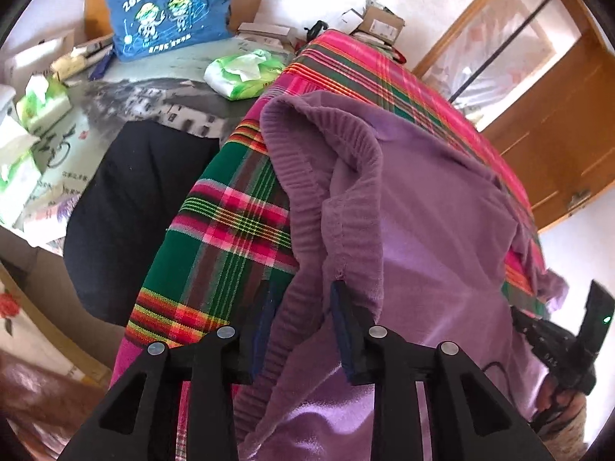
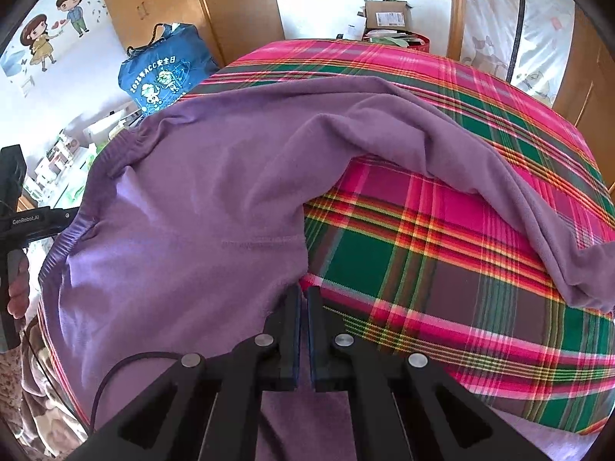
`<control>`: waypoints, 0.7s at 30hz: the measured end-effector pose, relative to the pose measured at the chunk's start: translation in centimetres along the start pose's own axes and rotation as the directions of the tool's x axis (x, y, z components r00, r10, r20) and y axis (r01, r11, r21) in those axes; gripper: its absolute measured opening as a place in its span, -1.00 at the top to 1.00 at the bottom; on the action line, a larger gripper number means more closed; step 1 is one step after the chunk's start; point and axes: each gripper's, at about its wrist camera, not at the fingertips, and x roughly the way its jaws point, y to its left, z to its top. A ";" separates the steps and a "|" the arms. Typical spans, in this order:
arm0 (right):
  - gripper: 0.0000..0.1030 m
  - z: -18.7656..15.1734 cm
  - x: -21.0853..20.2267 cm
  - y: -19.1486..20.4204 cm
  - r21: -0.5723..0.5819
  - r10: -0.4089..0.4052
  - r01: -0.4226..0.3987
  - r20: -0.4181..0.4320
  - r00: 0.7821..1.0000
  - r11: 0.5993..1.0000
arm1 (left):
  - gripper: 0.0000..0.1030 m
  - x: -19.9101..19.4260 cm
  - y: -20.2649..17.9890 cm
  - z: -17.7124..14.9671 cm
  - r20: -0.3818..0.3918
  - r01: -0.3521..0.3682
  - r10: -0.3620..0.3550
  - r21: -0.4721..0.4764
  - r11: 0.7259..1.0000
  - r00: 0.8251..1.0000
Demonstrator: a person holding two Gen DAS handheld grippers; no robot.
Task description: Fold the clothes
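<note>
A pair of purple fleece trousers [image 1: 430,199] lies on a pink-and-green plaid cloth [image 1: 215,230]. In the left wrist view my left gripper [image 1: 303,299] is open, its fingers set either side of the ribbed waistband [image 1: 307,207], one finger under the fabric. In the right wrist view my right gripper [image 2: 303,296] is shut on the trousers' edge [image 2: 284,269] near the crotch. One trouser leg [image 2: 480,161] curves away to the right across the plaid cloth [image 2: 442,253]. The right gripper also shows at the left wrist view's right edge [image 1: 569,349].
A dark garment [image 1: 134,211] lies left of the plaid cloth. A blue printed bag [image 1: 169,11], tissue packs [image 1: 246,73] and boxes crowd the table's far side. Wooden cabinets [image 1: 557,134] stand to the right. A cardboard box [image 2: 388,17] sits beyond the cloth.
</note>
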 end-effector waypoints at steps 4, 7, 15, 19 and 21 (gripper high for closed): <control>0.95 -0.1 0.0 -0.1 0.013 0.004 -0.004 0.001 1.000 1.000 | 0.86 0.1 -0.3 0.0 0.006 -0.072 0.072 0.024 0.997 0.997; 0.95 -0.1 0.0 -0.1 0.019 0.006 -0.006 -0.001 1.000 1.000 | 1.00 0.0 0.9 0.0 0.002 -0.051 0.051 -0.029 0.998 0.999; 0.94 -0.1 0.0 0.0 0.026 0.009 -0.009 0.002 1.000 1.000 | 0.99 -0.1 0.7 -0.6 0.030 -0.001 0.002 -0.039 0.999 1.000; 0.94 -0.2 0.0 0.1 0.030 0.005 -0.006 0.003 1.000 1.000 | 0.87 -0.1 -0.1 -0.7 0.043 -0.047 0.048 -0.016 0.999 0.998; 0.94 -0.2 0.0 0.2 0.025 -0.003 0.003 0.005 1.000 1.000 | 0.82 -0.2 -0.7 -0.9 0.049 -0.077 0.077 0.009 0.997 0.996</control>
